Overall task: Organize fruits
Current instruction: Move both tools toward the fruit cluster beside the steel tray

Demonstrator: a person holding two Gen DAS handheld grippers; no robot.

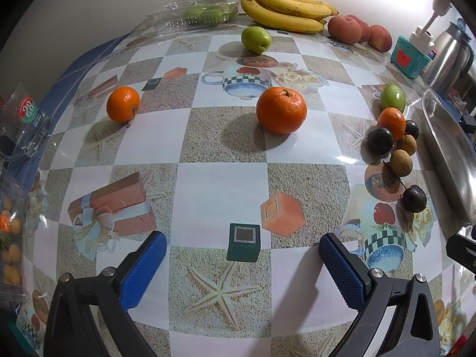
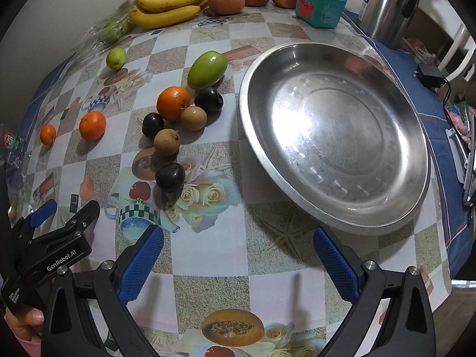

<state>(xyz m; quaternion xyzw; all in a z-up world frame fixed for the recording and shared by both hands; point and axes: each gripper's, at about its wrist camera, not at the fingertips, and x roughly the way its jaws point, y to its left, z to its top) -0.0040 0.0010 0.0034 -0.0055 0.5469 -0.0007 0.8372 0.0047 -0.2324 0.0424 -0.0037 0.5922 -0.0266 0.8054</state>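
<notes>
L gripper (image 1: 242, 267): we see fingers apart, holding nothing.
R gripper (image 2: 238, 255): fingers apart too.
Steel plate (image 2: 401, 202): right, bare.
Oranges (image 1: 281, 110): left of plate.

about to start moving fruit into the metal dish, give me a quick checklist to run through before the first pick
1. Left tool open and holding nothing: ok, jaws wide apart over bare tablecloth.
2. Right tool open and holding nothing: ok, jaws spread near the dish's near rim.
3. Metal dish ready to take fruit: ok, nothing lies in it.
4. Big orange free to grasp: ok, it stands alone ahead of the left tool.
5. Cluster beside the dish, green fruit, dark plums and brown fruit: not ok for a clean pick, several sit touching or very close.
6. Whether round fruit will roll when nudged: cannot tell.
</notes>
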